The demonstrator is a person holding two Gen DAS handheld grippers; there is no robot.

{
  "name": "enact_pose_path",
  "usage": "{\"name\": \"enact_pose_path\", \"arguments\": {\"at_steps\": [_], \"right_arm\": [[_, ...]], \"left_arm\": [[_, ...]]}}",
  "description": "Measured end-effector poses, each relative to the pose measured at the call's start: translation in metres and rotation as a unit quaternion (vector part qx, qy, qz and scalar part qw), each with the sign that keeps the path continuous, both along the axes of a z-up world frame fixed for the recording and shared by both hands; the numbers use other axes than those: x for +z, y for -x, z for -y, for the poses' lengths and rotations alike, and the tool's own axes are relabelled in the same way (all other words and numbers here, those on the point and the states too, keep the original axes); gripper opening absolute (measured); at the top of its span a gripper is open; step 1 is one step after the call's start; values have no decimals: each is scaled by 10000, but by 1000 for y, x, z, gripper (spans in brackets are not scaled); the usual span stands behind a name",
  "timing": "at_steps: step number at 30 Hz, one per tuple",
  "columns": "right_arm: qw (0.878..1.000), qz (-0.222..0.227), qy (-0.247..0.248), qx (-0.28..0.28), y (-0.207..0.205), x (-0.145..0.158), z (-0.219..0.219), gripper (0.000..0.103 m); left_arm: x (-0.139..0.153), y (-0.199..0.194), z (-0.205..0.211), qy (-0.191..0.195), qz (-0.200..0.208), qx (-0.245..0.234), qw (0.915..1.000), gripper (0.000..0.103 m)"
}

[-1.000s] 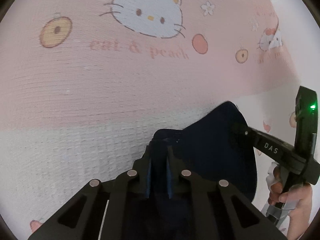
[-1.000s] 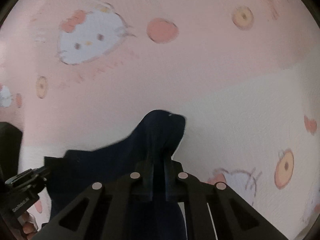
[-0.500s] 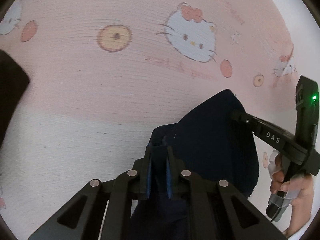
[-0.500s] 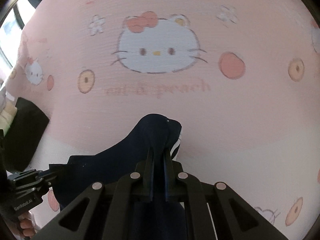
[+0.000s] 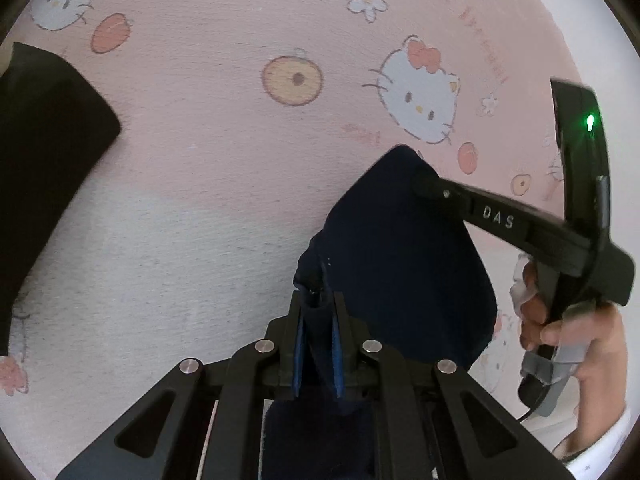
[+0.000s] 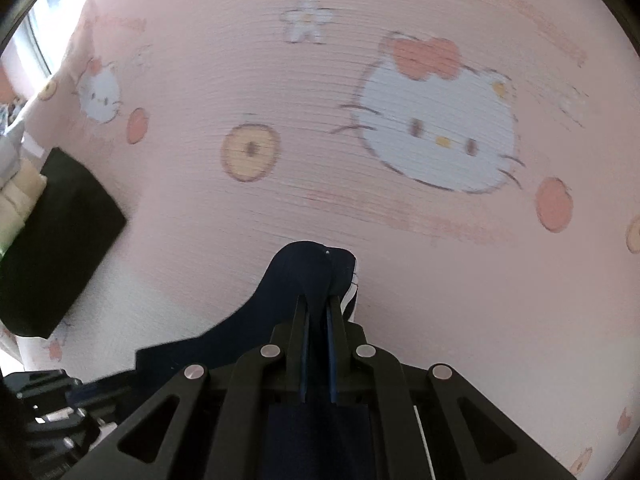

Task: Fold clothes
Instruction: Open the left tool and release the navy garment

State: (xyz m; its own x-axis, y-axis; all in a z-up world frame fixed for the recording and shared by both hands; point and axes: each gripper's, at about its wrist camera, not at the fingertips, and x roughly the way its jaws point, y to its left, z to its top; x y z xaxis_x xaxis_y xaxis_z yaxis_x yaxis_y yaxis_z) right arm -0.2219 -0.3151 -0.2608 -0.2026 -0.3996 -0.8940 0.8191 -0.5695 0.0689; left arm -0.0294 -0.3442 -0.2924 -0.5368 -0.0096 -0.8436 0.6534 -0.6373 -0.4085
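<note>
Both jaw pairs clamped on navy garment (image 5: 404,248), stretched between left gripper (image 5: 318,300) and right gripper (image 6: 318,304); black folded cloth (image 6: 60,236) lying well leftward.

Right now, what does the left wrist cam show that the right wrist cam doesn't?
Left wrist only: the whole right gripper seen from the side, clamped on the navy garment, its green light, and the hand holding its handle.

Right wrist only: a window at the upper left edge and pale folded items beside the black cloth.

Both: the pink cartoon-cat sheet, the black cloth at left, and the navy garment pinched in the shut left gripper.
</note>
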Motion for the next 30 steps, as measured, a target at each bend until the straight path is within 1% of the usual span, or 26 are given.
{"name": "enact_pose_path", "arguments": {"at_steps": [1,3,5,6,7,8,9,10,11,12,13,15,17,18,21,23,27,30], "right_arm": [[10000,0,-15,63,-3,0,6,5],[9998,-77,-62,157,-10,0,13,5],[9994,-227,-107,246,-16,2,16,6],[9991,-308,-131,264,-18,4,15,9],[9989,-373,-166,217,-18,7,12,25],[9989,-414,-170,118,-16,10,7,46],[9991,-424,-86,22,-14,14,0,51],[9992,-393,29,-54,-11,19,-7,52],[9993,-333,133,-145,-8,23,-16,52],[9991,-272,237,-236,-6,28,-24,52],[9987,-225,310,-347,-2,32,-33,53],[9973,-214,323,-617,4,38,-52,55],[9960,-203,314,-808,8,39,-70,59],[9953,-182,307,-898,10,39,-78,60],[9913,35,346,-1272,17,35,-109,60],[9873,185,462,-1508,19,30,-129,60],[9787,459,592,-1911,20,18,-157,60],[9700,836,734,-2163,18,6,-175,60]], "left_arm": [[0,-3,1,20,22,31,10000,10],[-1,-6,5,-59,-38,17,10000,10],[0,-10,9,-227,-196,89,9995,10],[-2,-11,13,-398,-261,168,9987,11],[-3,-12,18,-655,-346,231,9970,16],[-5,-13,20,-867,-450,271,9949,21],[-5,-14,22,-1021,-539,297,9929,40],[-2,-16,22,-1044,-638,337,9919,62],[1,-18,22,-940,-691,418,9923,68],[5,-20,21,-834,-744,499,9925,72],[8,-20,20,-692,-768,508,9933,72],[12,-15,16,-494,-647,324,9962,72],[15,-10,12,-314,-533,141,9980,72],[17,-7,9,-152,-488,30,9987,72],[25,2,0,323,-368,-226,9985,72],[28,10,-6,510,-328,-472,9970,72],[23,26,-12,670,-129,-870,9939,72],[21,40,-15,771,-30,-1256,9891,72]]}}
